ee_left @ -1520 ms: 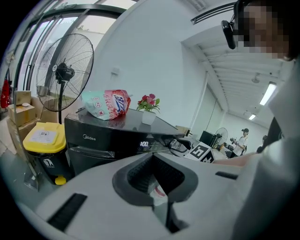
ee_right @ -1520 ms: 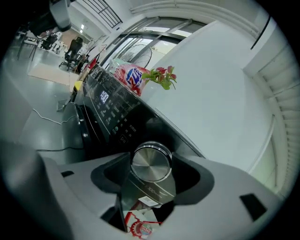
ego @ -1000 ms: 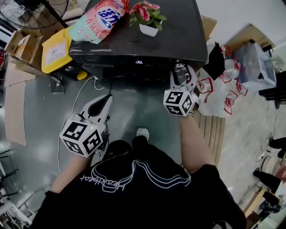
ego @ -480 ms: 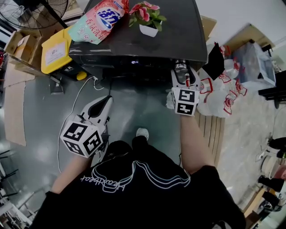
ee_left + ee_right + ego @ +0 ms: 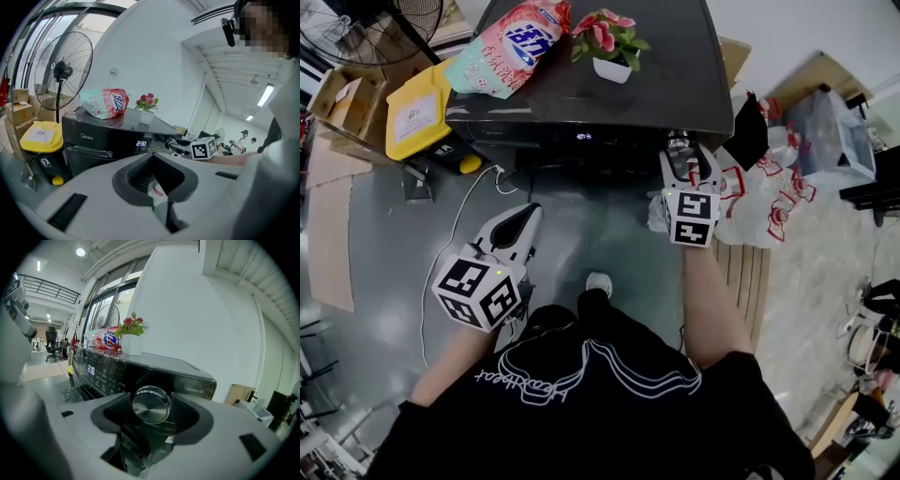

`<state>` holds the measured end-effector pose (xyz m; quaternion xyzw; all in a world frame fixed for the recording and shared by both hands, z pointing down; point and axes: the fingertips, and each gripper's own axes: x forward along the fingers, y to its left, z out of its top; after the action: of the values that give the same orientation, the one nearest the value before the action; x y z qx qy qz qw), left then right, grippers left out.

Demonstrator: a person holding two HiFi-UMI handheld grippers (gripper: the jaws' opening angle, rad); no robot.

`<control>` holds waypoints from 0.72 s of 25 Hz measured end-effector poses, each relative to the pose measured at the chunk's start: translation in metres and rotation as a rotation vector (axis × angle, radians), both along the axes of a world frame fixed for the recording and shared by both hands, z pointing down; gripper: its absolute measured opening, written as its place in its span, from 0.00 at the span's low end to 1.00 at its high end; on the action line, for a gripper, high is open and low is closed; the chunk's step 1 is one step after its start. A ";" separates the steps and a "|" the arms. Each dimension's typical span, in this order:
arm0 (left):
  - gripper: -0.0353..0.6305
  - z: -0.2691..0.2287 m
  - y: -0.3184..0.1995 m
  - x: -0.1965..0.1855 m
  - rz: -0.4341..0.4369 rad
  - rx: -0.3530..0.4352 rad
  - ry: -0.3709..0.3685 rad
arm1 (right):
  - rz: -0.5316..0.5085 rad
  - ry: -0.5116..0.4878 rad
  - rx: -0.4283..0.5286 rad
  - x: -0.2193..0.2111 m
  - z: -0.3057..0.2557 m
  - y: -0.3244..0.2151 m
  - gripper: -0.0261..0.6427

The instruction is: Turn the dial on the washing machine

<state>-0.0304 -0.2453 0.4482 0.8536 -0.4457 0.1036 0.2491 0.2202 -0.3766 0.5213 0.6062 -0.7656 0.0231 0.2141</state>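
Note:
The black washing machine (image 5: 581,84) stands ahead of me, its round silver dial (image 5: 679,142) at the right end of the front panel. My right gripper (image 5: 682,156) is shut on that dial. In the right gripper view the dial (image 5: 150,404) sits between the two grey pads (image 5: 123,405), touching both, and the right gripper (image 5: 151,407) faces the panel squarely. The lit display (image 5: 91,371) reads 2:30. My left gripper (image 5: 525,218) hangs low over the grey floor, away from the machine. The left gripper (image 5: 153,157) is shut and holds nothing.
A detergent bag (image 5: 511,42) and a potted flower (image 5: 609,42) lie on the machine's top. A yellow bin (image 5: 417,108), cardboard boxes (image 5: 347,98) and a fan (image 5: 375,23) stand to the left. Plastic bags (image 5: 764,202) pile up on the right. A white cable (image 5: 459,225) runs across the floor.
The right gripper has rolled on the dial: its marker cube went from tilted to upright. The left gripper has drifted slightly toward the machine.

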 end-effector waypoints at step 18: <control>0.06 -0.100 0.036 -0.009 0.207 0.117 0.103 | -0.268 -0.357 -0.010 -0.107 -0.167 0.141 0.03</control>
<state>-0.0392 -0.2095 0.3479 0.9122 -0.3472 0.0587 0.2094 0.1129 -0.2351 0.3547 0.4841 -0.8650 0.1054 0.0793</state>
